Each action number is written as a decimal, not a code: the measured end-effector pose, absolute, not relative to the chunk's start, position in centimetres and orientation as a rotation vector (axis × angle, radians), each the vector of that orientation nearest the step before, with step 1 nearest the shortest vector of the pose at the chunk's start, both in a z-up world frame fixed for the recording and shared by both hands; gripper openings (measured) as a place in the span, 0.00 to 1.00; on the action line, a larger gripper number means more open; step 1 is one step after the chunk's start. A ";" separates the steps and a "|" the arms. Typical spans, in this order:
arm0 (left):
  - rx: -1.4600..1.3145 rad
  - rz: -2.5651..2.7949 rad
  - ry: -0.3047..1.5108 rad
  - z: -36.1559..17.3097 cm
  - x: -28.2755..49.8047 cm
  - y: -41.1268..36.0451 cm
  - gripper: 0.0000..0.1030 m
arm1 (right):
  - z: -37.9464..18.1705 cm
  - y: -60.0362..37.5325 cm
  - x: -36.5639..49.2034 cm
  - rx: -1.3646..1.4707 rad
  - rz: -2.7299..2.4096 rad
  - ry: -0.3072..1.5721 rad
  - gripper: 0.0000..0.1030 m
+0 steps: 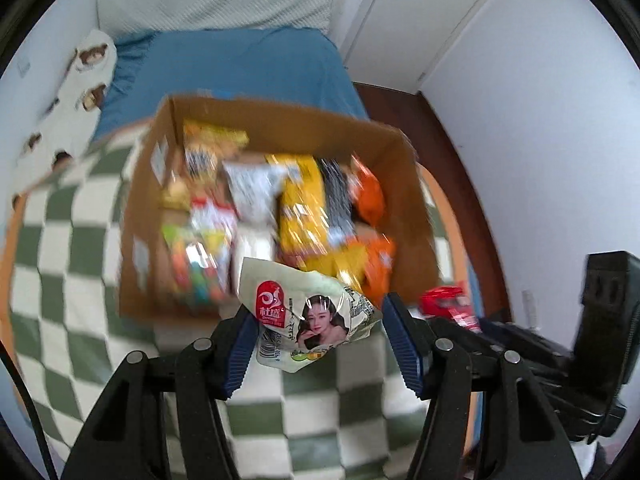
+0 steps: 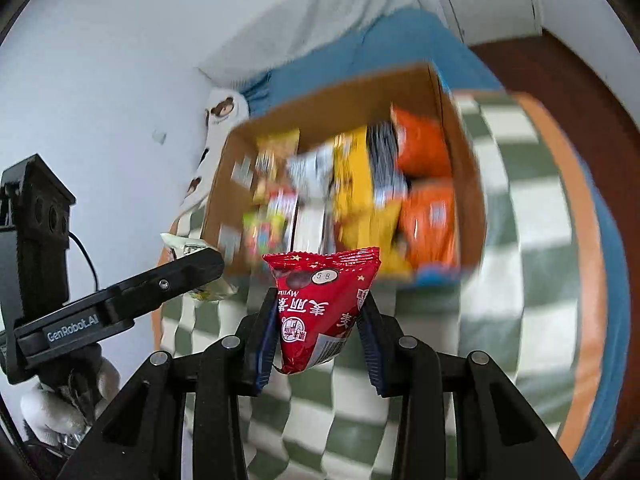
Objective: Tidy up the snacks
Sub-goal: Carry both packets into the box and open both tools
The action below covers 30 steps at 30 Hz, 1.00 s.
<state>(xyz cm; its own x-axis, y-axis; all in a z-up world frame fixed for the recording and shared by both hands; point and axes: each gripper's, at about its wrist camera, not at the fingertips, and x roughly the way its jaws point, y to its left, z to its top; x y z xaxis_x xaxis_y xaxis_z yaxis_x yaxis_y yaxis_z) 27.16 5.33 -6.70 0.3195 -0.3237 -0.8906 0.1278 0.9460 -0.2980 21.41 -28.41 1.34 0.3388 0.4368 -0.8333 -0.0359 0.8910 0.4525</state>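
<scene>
The left hand-held gripper (image 1: 320, 340) is clenched on a pale green snack packet (image 1: 308, 316) with a red logo and a printed portrait, its blue pads pressing the packet's two edges. The right hand-held gripper (image 2: 320, 324) grips a red triangular snack bag (image 2: 320, 304) — white characters on it, the crimped top edge standing above the jaws. Both packets hang above a green-and-white checkered blanket (image 1: 68, 280) spread over a bed with a blue sheet (image 1: 240, 64). At about twelve o'clock from each gripper sits an open cardboard box (image 1: 404, 216), blurred, packed with snacks: yellow bags in the middle, orange ones toward two o'clock, multicoloured packs toward ten o'clock (labels are too smeared to read). In the right wrist view the left gripper shows at nine o'clock with its pale packet, and a white-gloved hand (image 2: 56, 408) holds its handle at seven o'clock. A bear-patterned cushion (image 1: 80, 76) lies against the wall at ten o'clock of the box.
</scene>
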 end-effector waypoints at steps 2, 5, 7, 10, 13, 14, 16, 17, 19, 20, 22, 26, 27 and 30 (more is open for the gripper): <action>-0.138 -0.267 1.233 -7.5 30.0 5.4 0.57 | 0.7 -28.8 24.3 0.365 0.285 1.201 0.39; -0.078 -0.208 1.275 -9.4 33.8 6.3 0.57 | -0.9 -28.9 28.4 0.318 0.228 1.230 0.39; -0.041 -0.167 1.307 -11.1 36.1 7.1 0.57 | -2.7 -28.8 30.7 0.293 0.197 1.265 0.39; -0.001 -0.112 1.367 -14.0 38.5 8.3 0.57 | -4.6 -28.6 33.0 0.275 0.170 1.311 0.39; 0.012 -0.056 1.426 -16.6 39.9 9.6 0.58 | -6.0 -28.4 34.3 0.241 0.147 1.337 0.39; 0.007 -0.048 1.444 -17.5 40.3 10.0 0.58 | -6.3 -28.3 34.5 0.233 0.141 1.342 0.39; -0.009 -0.024 1.465 -18.7 40.8 10.7 0.59 | -7.2 -28.3 35.3 0.221 0.124 1.362 0.39; -0.023 -0.020 1.473 -19.3 41.1 11.0 0.60 | -7.6 -28.3 35.5 0.221 0.116 1.370 0.39; -0.049 -0.016 1.502 -20.6 41.4 11.4 0.60 | -8.6 -28.3 36.1 0.206 0.096 1.397 0.43; -0.041 -0.006 1.505 -20.8 41.6 11.3 0.62 | -9.2 -28.3 36.3 0.203 0.090 1.416 0.51; -0.018 -0.022 1.494 -21.1 41.8 10.7 0.72 | -10.1 -28.0 36.6 0.211 0.109 1.441 0.87; -0.060 -0.039 1.463 -21.2 41.9 10.2 0.89 | -10.5 -26.9 36.6 0.147 0.083 1.451 0.93; -0.085 -0.042 1.454 -21.2 41.8 10.2 0.89 | -10.6 -26.8 36.5 0.136 0.074 1.457 0.93; -0.082 -0.033 1.455 -21.1 41.8 10.1 0.90 | -10.7 -26.4 36.6 0.115 0.062 1.456 0.94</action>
